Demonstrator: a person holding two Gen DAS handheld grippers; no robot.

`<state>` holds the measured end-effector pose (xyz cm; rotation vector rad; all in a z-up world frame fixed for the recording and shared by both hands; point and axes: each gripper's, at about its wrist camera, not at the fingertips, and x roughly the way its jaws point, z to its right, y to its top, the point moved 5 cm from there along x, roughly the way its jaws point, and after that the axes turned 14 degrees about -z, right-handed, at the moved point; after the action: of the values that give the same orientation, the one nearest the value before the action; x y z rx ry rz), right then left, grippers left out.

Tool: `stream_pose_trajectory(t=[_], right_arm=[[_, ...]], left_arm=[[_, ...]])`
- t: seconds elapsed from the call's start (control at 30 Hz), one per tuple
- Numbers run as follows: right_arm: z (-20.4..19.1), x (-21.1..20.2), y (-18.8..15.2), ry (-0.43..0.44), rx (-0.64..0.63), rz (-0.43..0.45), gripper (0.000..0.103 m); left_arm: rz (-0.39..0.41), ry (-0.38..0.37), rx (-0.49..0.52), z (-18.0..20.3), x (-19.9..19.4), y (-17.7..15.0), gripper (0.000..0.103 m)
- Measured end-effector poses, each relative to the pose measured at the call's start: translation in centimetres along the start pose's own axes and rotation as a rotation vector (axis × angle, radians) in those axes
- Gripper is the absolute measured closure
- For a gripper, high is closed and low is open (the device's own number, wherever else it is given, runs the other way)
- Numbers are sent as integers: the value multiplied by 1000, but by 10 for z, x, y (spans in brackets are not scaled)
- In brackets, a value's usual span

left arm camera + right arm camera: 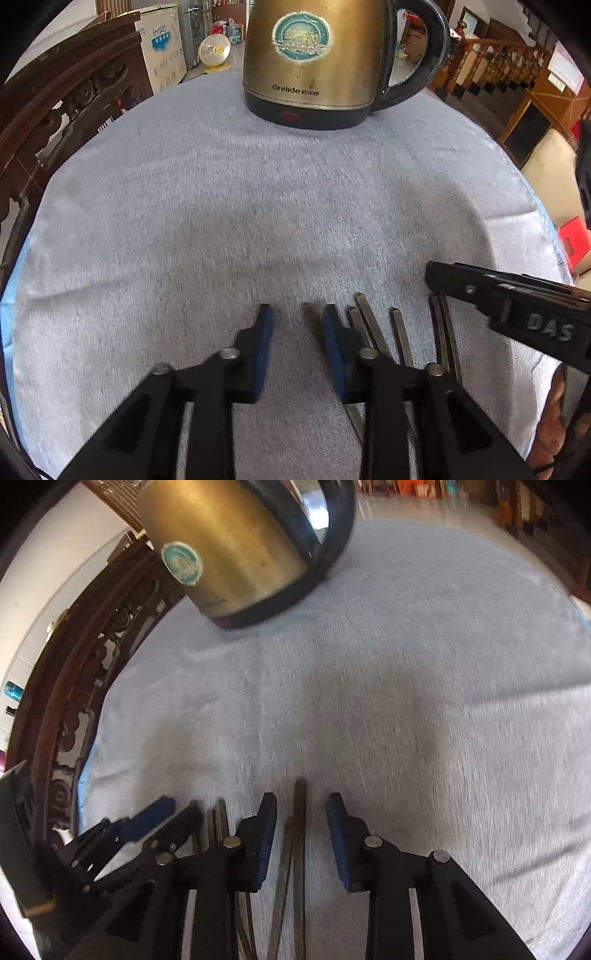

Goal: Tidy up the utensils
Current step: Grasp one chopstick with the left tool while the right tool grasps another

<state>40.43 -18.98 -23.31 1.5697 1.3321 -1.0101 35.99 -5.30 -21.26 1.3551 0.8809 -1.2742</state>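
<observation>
Several dark chopsticks (400, 332) lie side by side on the grey cloth (221, 203), just right of my left gripper (297, 325). Its blue-padded jaws stand a little apart over bare cloth and hold nothing. In the right wrist view my right gripper (301, 812) straddles a pair of chopsticks (300, 812); a gap shows on each side, so the pads do not press on them. More chopsticks (218, 819) lie between it and the left gripper (177, 814). The right gripper (432, 277) reaches in from the right edge of the left wrist view, above the outermost chopsticks.
A brass-coloured electric kettle (314, 62) with a black handle stands at the far side of the cloth (406, 664). A carved dark wooden chair back (55, 103) curves along the table's left edge (74, 701). A wooden railing (498, 62) lies beyond at the right.
</observation>
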Motion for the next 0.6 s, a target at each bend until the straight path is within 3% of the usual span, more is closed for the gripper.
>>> stream_pose_trajectory(t=[0.07,0.1,0.13,0.4,0.6], right_arm=[[-4,1,1,-30,-12,6,73],[-8,1,0,-57,-24,9,81],[-11,3,-1,-77,-44,5,95],[6,-12,-17,-139,-65,22,95],[47,-31,-29,-120,-1,-3,95]], left_arm=[[2,-34,-5,-5,-1,0,91],[2,-50,-4,-7,-1,-1,92],[2,-61,0,-8,-1,-1,93],[-15,5,120,-14,-5,-16,95],[-42,-16,147,-16,-7,-25,95]])
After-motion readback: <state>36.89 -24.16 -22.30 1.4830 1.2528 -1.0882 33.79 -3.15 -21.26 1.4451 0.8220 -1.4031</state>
